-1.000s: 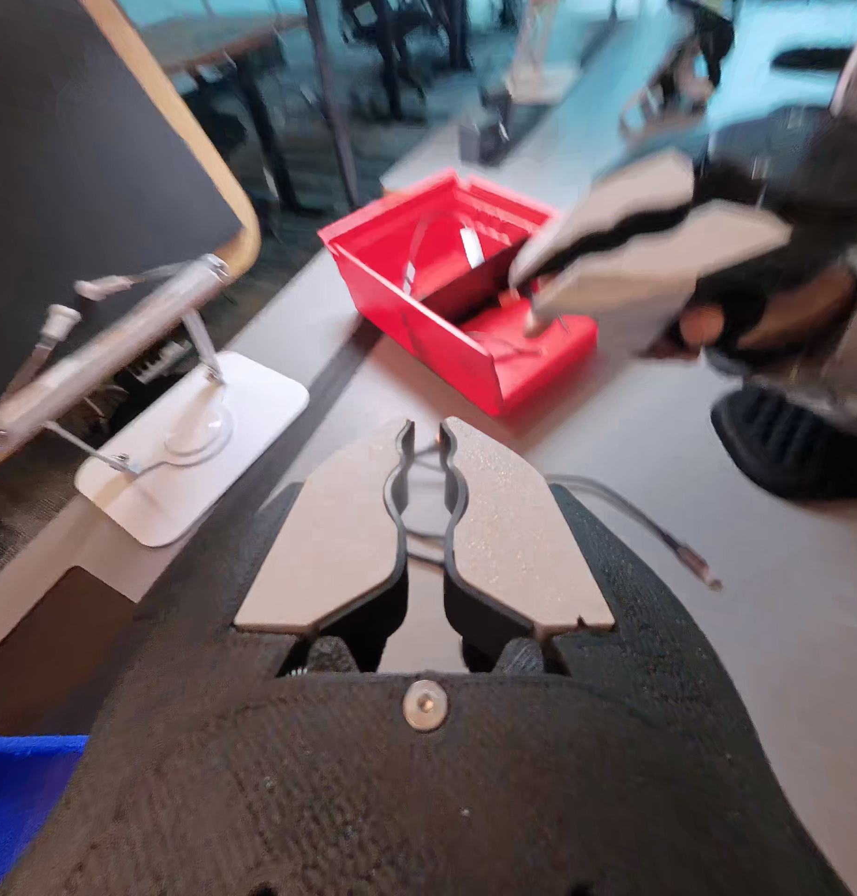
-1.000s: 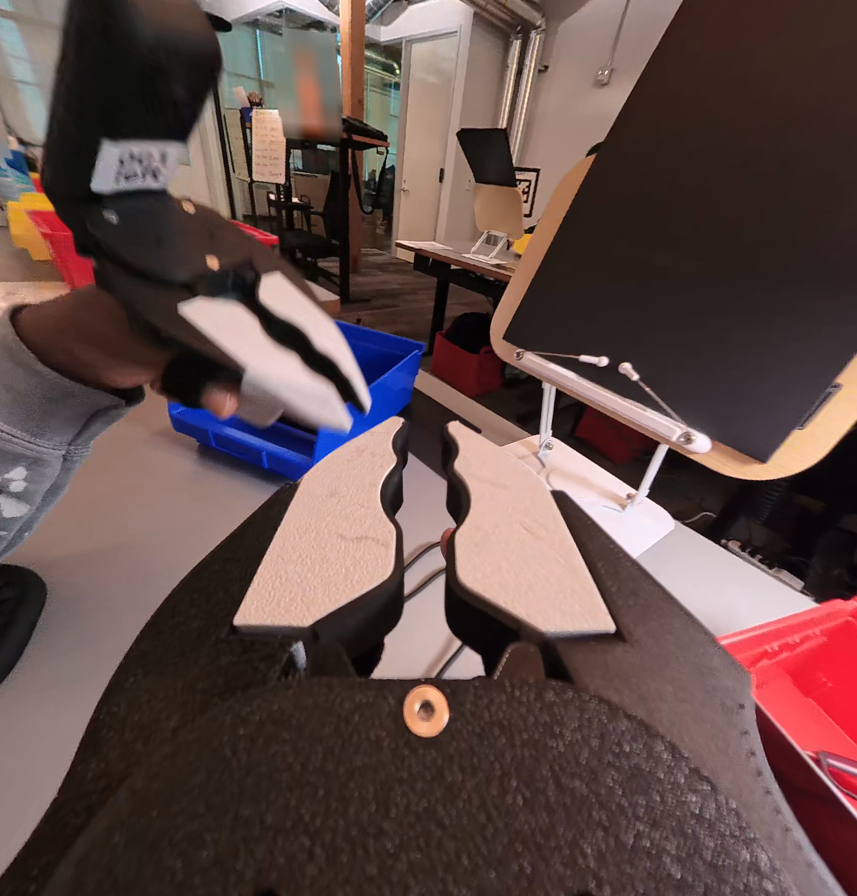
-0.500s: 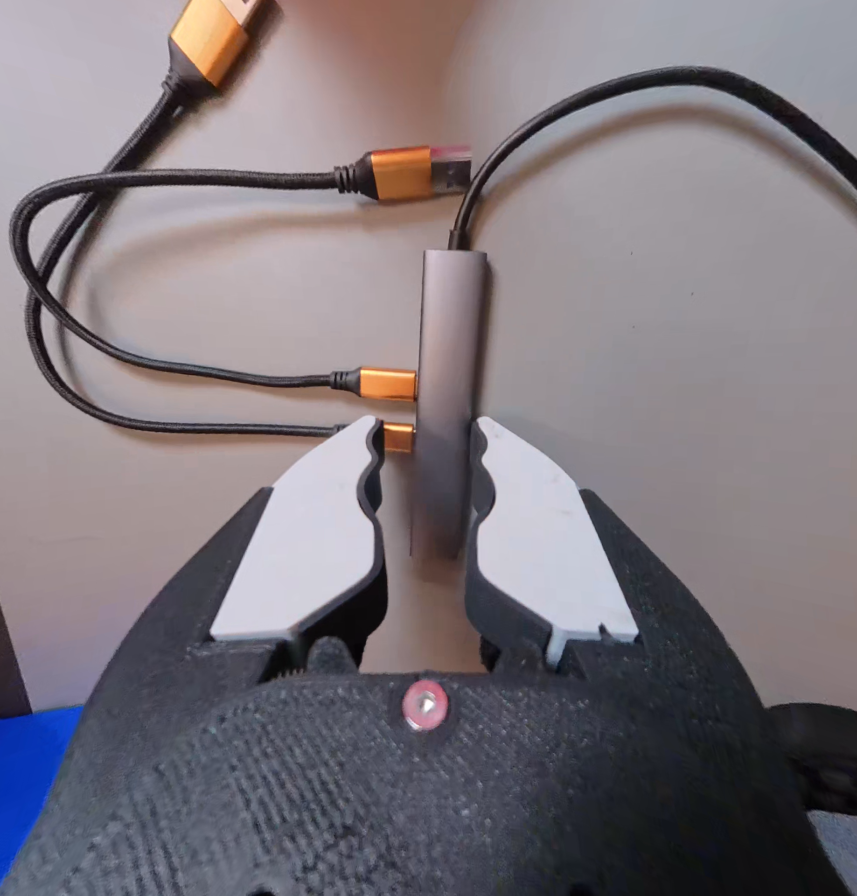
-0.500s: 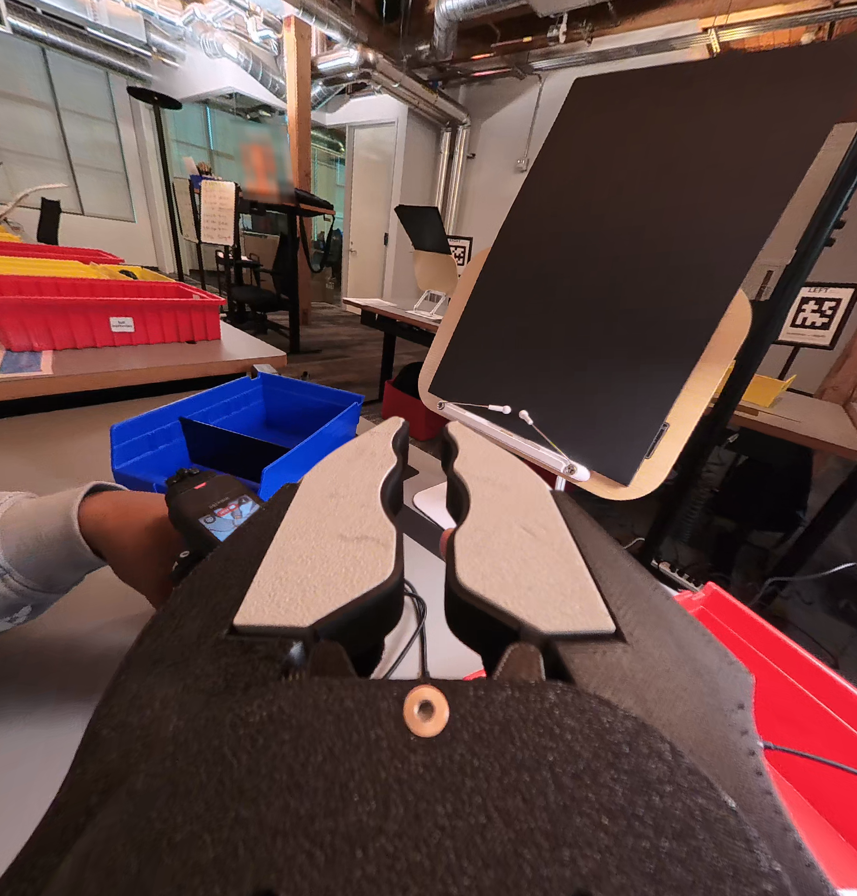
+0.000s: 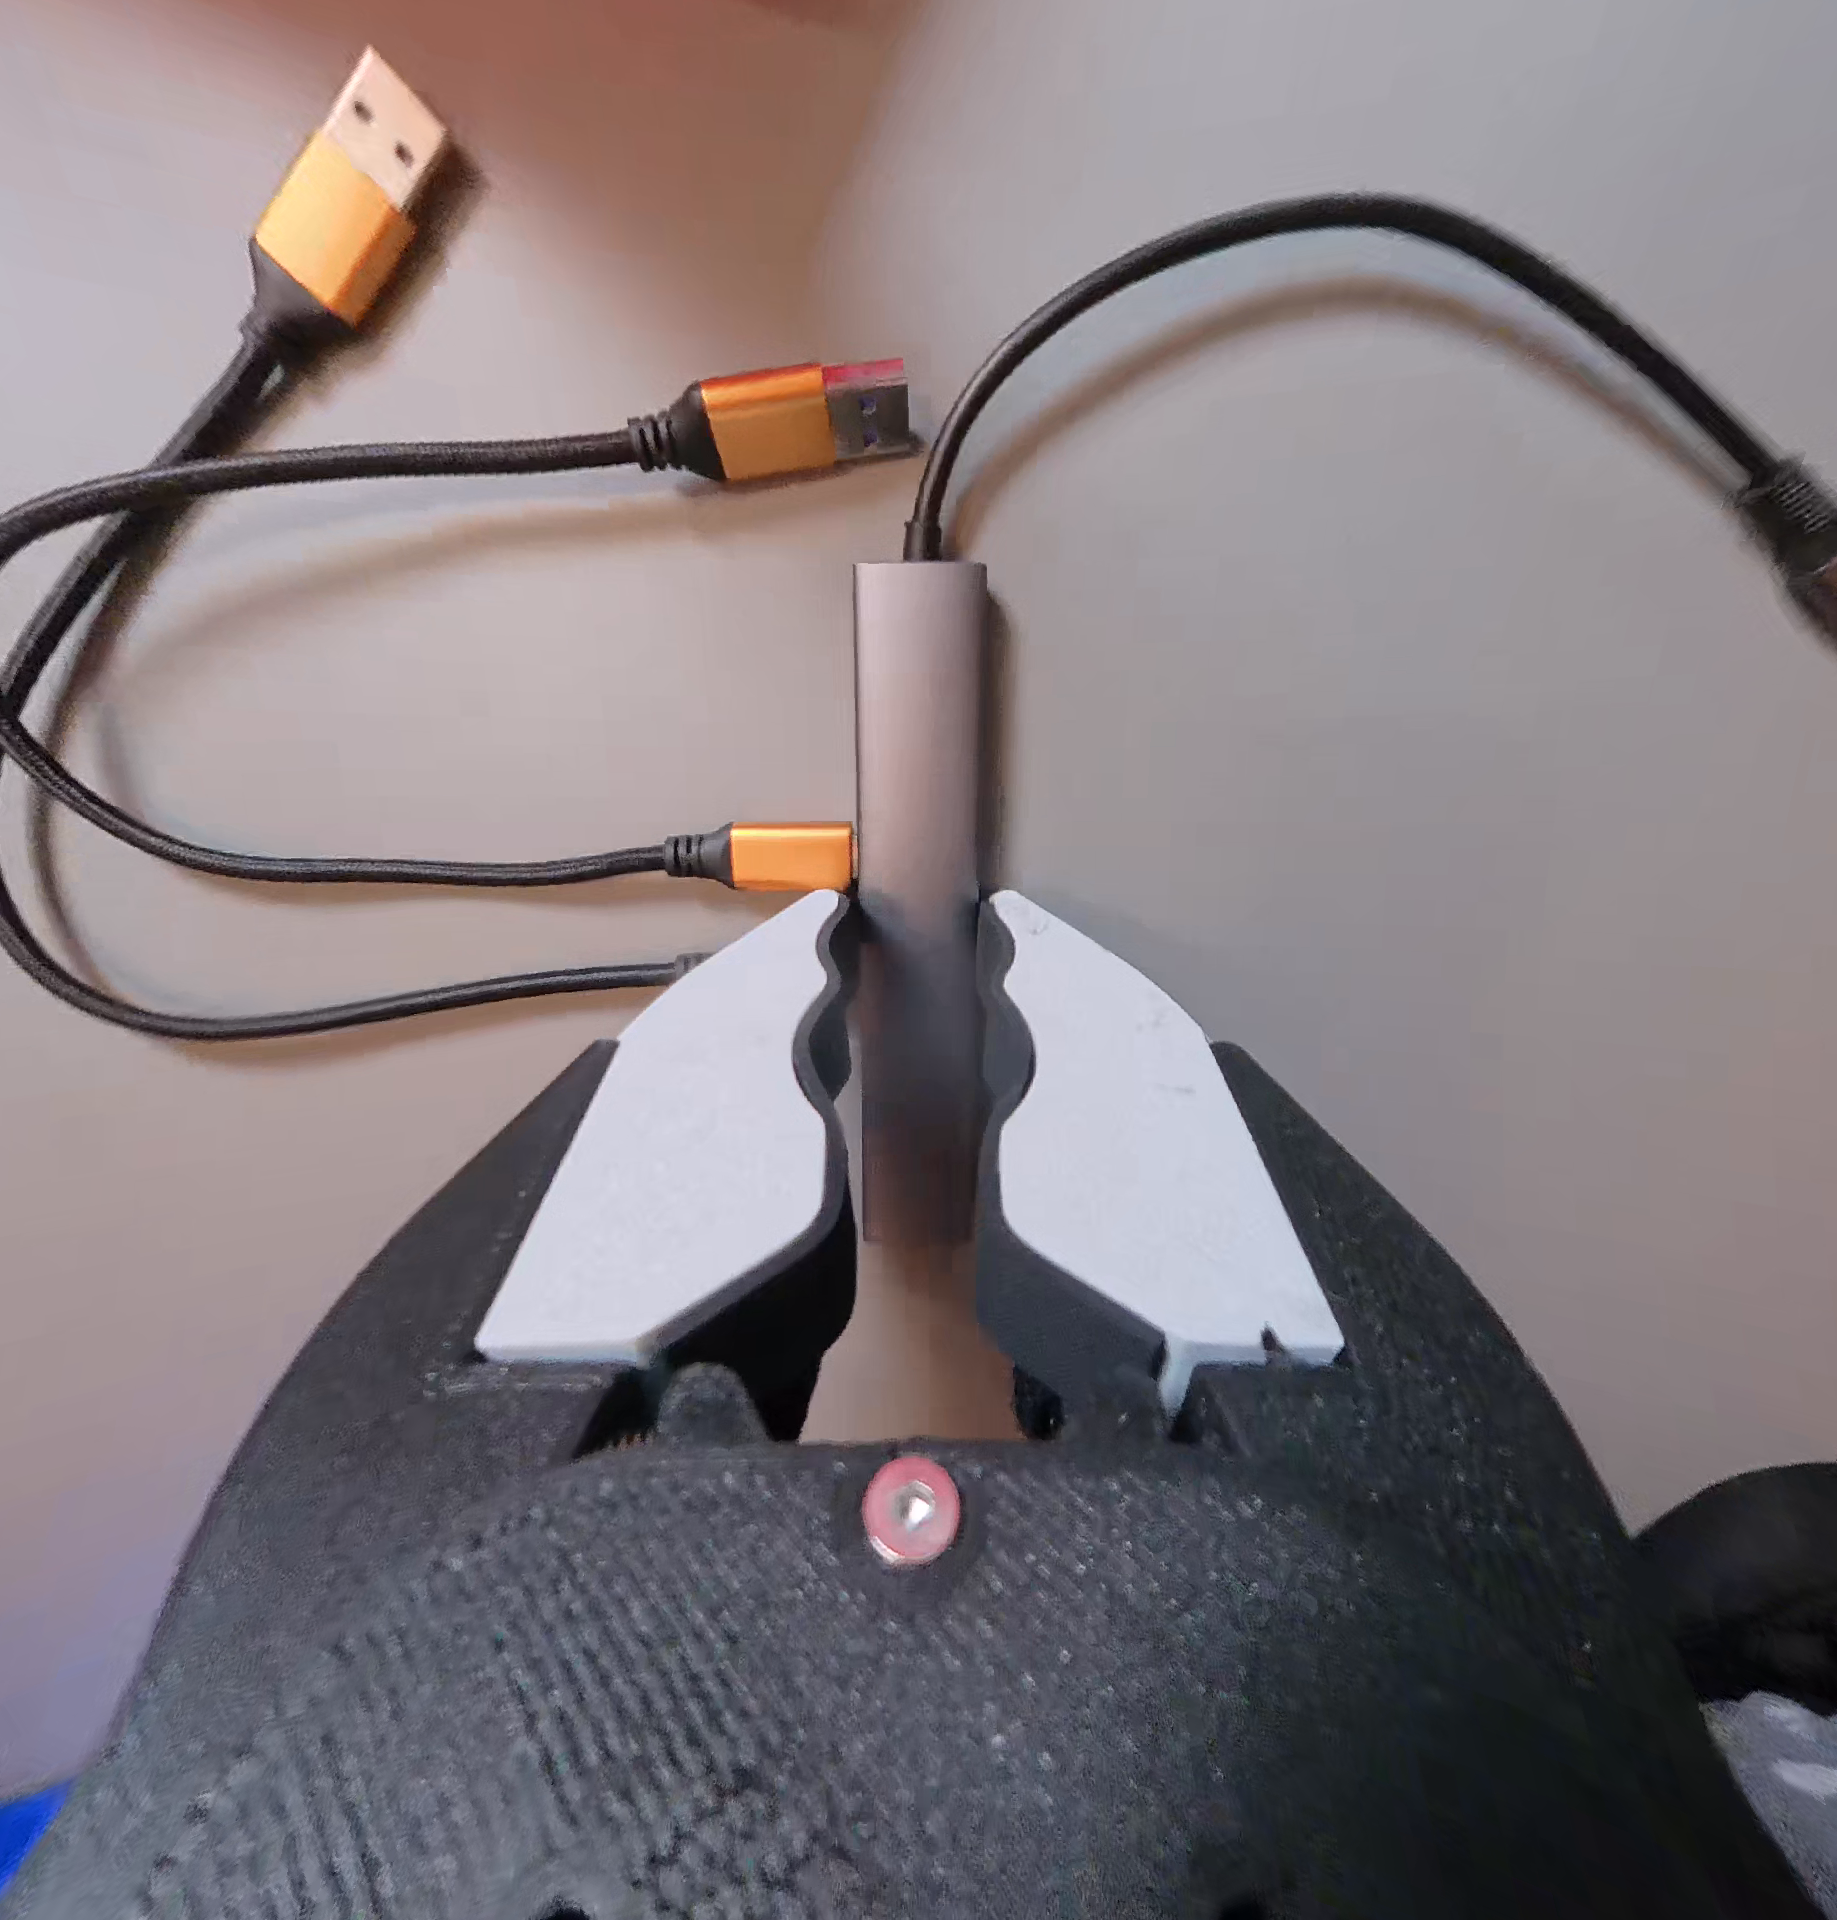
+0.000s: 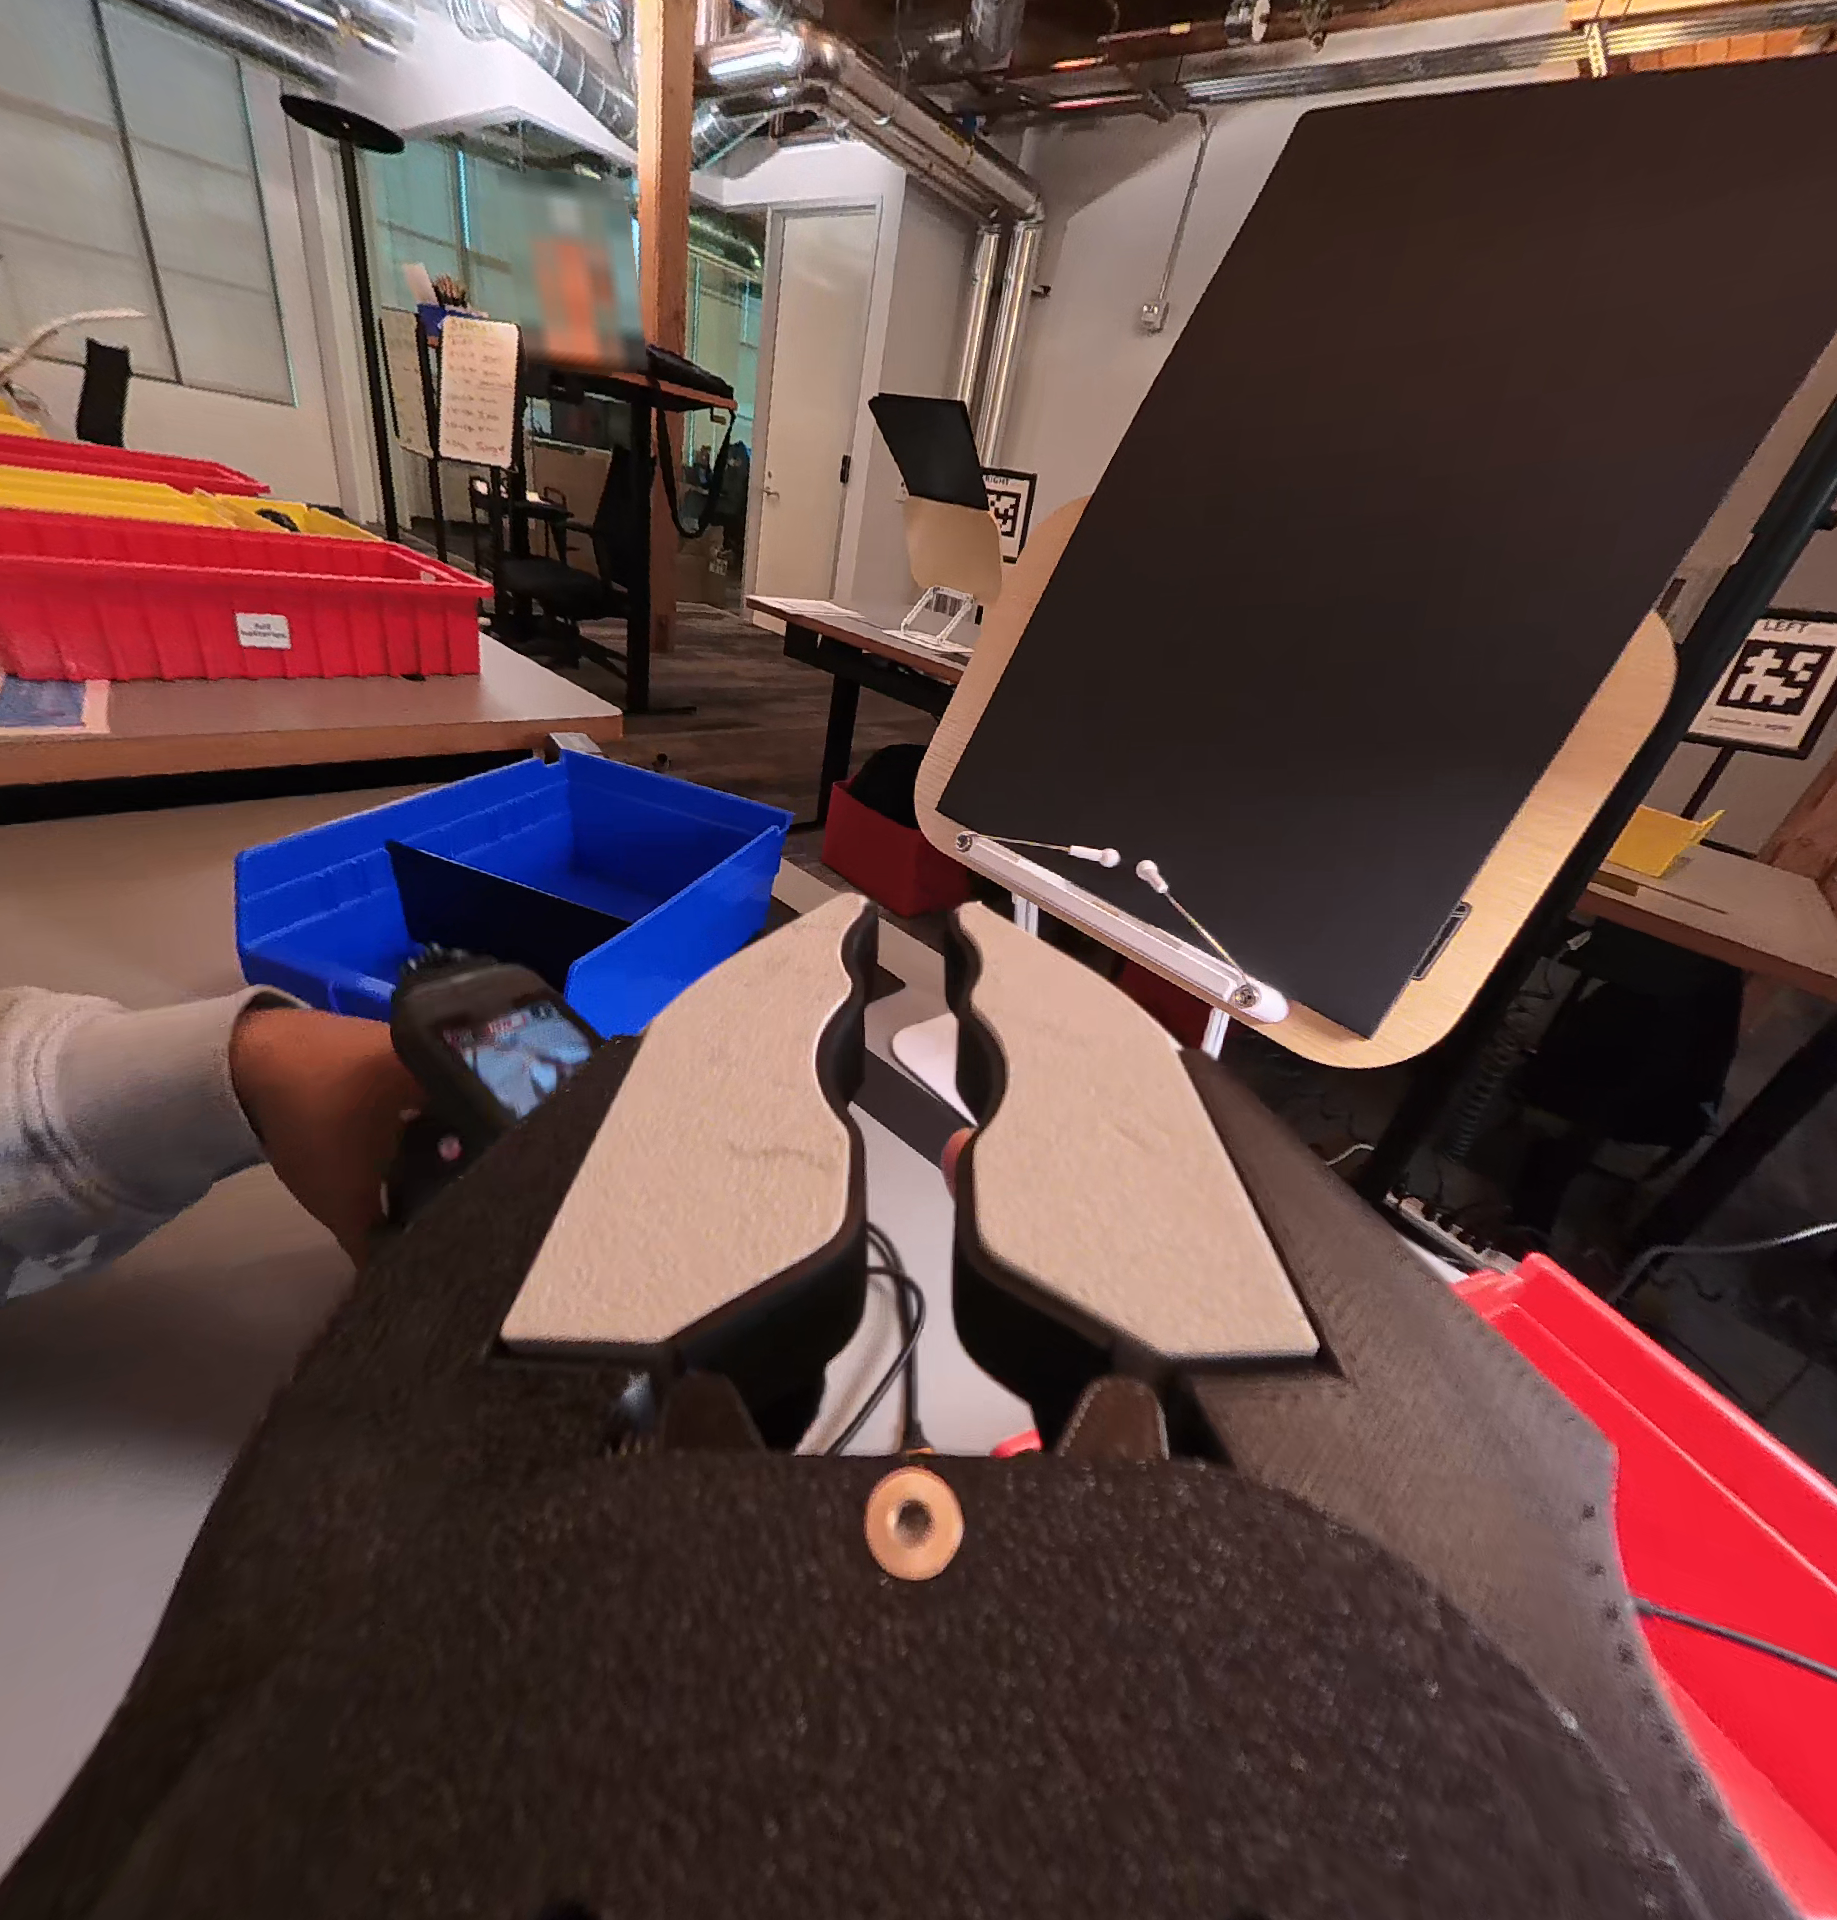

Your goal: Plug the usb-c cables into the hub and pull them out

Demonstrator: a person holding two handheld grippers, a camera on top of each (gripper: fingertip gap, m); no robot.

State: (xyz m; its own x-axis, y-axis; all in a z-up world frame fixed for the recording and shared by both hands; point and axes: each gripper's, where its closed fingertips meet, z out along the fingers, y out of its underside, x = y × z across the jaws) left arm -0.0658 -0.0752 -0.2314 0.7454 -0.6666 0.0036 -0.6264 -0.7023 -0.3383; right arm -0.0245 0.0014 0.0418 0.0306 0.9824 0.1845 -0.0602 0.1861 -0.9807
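The grey hub [image 5: 919, 727] lies on the grey table, pointing away from me in the left wrist view. My left gripper [image 5: 919, 914] is shut on its near half. One orange USB-C plug [image 5: 789, 857] sits in the hub's left side just ahead of my left fingertip. A second black cable [image 5: 478, 997] runs in behind that finger, so its plug is hidden. Two orange USB-A ends [image 5: 348, 197] [image 5: 800, 421] lie loose at upper left. My right gripper [image 6: 909, 925] is held above the table, jaws nearly together and empty.
The hub's own black cable [image 5: 1309, 223] loops off to the right. In the right wrist view, a blue bin [image 6: 540, 883] stands ahead on the left and a red bin [image 6: 1724, 1507] at the right. A black board on a white stand [image 6: 1413, 520] is at the table's far edge. One gripper's finger ends stand about 30 cm off the other's.
The left gripper swung down from facing across the table, slid forward along the hub and closed on it. The right gripper has tilted up slightly and stayed empty.
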